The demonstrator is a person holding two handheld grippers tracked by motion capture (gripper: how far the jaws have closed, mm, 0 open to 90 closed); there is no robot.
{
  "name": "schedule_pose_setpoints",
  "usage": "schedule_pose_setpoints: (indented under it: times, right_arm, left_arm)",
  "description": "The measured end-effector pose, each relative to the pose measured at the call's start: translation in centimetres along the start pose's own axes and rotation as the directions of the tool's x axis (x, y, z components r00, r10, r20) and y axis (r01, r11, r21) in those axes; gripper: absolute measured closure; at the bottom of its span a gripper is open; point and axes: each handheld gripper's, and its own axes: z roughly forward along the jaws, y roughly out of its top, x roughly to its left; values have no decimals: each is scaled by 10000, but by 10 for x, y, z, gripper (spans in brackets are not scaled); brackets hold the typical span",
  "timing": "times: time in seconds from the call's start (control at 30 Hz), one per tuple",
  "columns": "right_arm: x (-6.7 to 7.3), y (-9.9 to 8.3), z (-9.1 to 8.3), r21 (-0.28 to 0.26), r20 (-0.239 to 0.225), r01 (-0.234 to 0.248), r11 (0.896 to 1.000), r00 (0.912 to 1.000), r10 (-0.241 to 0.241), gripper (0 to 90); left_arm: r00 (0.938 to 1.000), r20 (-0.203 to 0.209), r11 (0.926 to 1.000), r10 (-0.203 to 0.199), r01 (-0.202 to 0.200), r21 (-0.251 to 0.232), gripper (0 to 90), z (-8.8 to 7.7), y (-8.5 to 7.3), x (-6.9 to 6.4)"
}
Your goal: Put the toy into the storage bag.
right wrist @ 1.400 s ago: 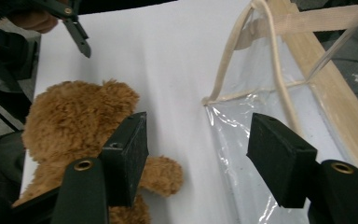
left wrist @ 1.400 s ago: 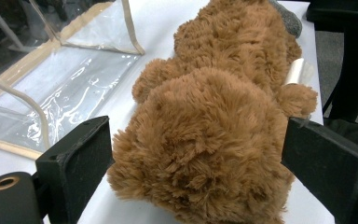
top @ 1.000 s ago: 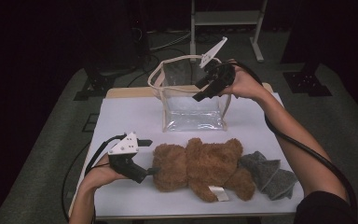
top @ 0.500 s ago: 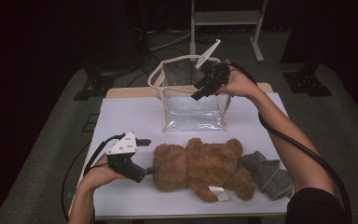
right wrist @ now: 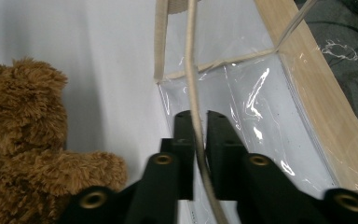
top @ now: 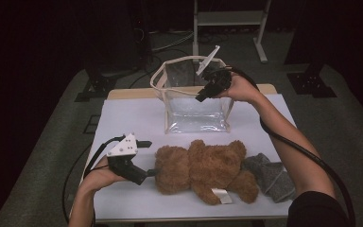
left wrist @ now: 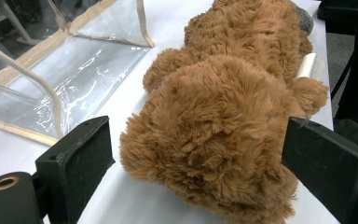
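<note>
On the white-topped desk I count one fluffy brown teddy bear, one clear plastic bag with beige fabric trim and one grey knitted cloth. The bag stands upright at the far middle of the desk with its mouth open, and I can see nothing inside it through the clear walls. The bear lies flat on its side along the near edge, a white label at its lower body, its feet touching the grey cloth on the right. The left tongs are released, jaws wide either side of the bear's head without pressing it. The right tongs have just been closing and are clenched on the bag's beige rim at its right side. Dark stands and cables crowd the floor behind the desk.
</note>
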Motion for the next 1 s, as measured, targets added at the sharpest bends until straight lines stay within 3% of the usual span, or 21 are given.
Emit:
schedule_pose_setpoints:
  times: [0.17,0.47,1.0]
  right_arm:
    - [5,-1,0,113,-91,-162,9998,9998,163,866]
    - [23,-8,-5,6,-314,50,10000,9995,-50,868]
    - [79,-26,-18,-263,-866,505,9984,9948,-526,869]
  left_arm:
    - [10000,15,10000,-3,3,29,79,0,-1,0]
    - [10000,4,10000,-28,28,43,79,-1,-1,0]
    - [9999,43,9999,128,-128,90,79,-3,0,-2]
